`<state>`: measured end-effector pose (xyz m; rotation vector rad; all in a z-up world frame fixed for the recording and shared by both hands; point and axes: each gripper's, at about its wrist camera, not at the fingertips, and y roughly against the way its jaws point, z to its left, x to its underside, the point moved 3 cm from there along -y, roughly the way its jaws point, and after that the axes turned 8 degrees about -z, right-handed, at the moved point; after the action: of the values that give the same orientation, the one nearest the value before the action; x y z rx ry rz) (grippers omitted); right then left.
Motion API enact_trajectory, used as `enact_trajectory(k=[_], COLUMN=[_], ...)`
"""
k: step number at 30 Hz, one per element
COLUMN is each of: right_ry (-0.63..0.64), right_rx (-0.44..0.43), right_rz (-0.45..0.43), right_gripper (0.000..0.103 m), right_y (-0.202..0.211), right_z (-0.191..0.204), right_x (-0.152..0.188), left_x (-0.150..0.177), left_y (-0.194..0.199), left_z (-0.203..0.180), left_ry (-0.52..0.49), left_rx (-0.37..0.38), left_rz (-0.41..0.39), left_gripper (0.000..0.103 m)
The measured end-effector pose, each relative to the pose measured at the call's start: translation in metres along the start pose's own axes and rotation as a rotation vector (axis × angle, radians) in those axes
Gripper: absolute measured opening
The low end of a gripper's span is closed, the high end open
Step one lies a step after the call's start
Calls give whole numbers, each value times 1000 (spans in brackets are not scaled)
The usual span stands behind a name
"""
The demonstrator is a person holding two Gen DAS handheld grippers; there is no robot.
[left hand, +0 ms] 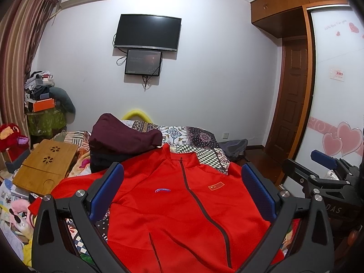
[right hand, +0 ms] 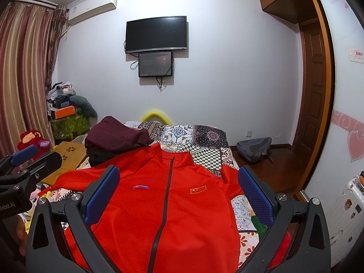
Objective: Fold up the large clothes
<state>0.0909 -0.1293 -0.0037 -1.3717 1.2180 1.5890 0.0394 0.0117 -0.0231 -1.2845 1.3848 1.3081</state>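
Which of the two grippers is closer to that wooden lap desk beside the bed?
Left. The left gripper hovers over the red jacket on the lap desk's side; the right gripper is farther, toward the wardrobe side.

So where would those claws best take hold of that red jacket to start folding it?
Probably at its outer edges. The red jacket lies flat, front up, zipped, collar pointing away. The left gripper could pinch the sleeve spread out on its side, the right gripper the shoulder edge on its side, each coming in from outside and folding toward the zipper.
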Motion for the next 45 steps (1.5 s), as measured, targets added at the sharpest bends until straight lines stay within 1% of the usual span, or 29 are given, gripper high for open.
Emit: enact_trajectory(k=[6, 14, 19, 22, 26, 29, 33, 35, 37, 38, 39, 41, 42, 43, 44, 45], right_ry=[5, 10, 10, 8, 3, -1, -10, -16, -25, -28, -30, -30, -28, -26, -25, -22], right_rx=[-1, 1, 6, 15, 28, 37, 56, 60, 63, 65, 64, 66, 67, 67, 67, 67], right_rz=[10, 46, 80, 105, 137, 164, 213, 233, 259, 274, 280, 301, 315, 324, 329, 337], right_gripper=[103, 103, 103, 103, 103, 103, 103, 103, 103, 103, 103, 103, 103, 103, 103, 103], right_y=[-4, -18, -33, -44, -59, -71, -89, -97, -106, -110, -114, -120, -123, -126, -129, -131], right_z=[1, 3, 2, -1, -4, -8, -12, -14, -15, -15, -17, -16, -15, -13, -13, -12], right_x=[-2, 1, 6, 10, 16, 21, 31, 34, 39, 42, 43, 47, 49, 51, 51, 52], left_x=[0, 7, 10, 11, 12, 17, 28, 38, 50, 59, 65, 85, 92, 102, 115, 125], left_y=[-7, -25, -40, -51, -69, -81, -96, -105, -114, -119, -122, -129, -131, -136, -141, -144], left_z=[4, 14, 31, 48, 87, 121, 171, 198, 221, 238, 248, 281, 290, 303, 319, 334], left_ry=[8, 31, 34, 18, 12, 22, 74, 105, 133, 170, 198, 291, 321, 368, 440, 494], left_rx=[-4, -19, -78, -145, -255, -332, -397, -428, -436, -443, -448, -469, -477, -466, -438, -437], left_rz=[10, 47, 57, 53, 70, 99, 138, 171, 215, 245, 258, 302, 326, 366, 413, 443], left_gripper=[103, 103, 103, 103, 103, 103, 103, 103, 103, 103, 103, 103, 103, 103, 103, 103])
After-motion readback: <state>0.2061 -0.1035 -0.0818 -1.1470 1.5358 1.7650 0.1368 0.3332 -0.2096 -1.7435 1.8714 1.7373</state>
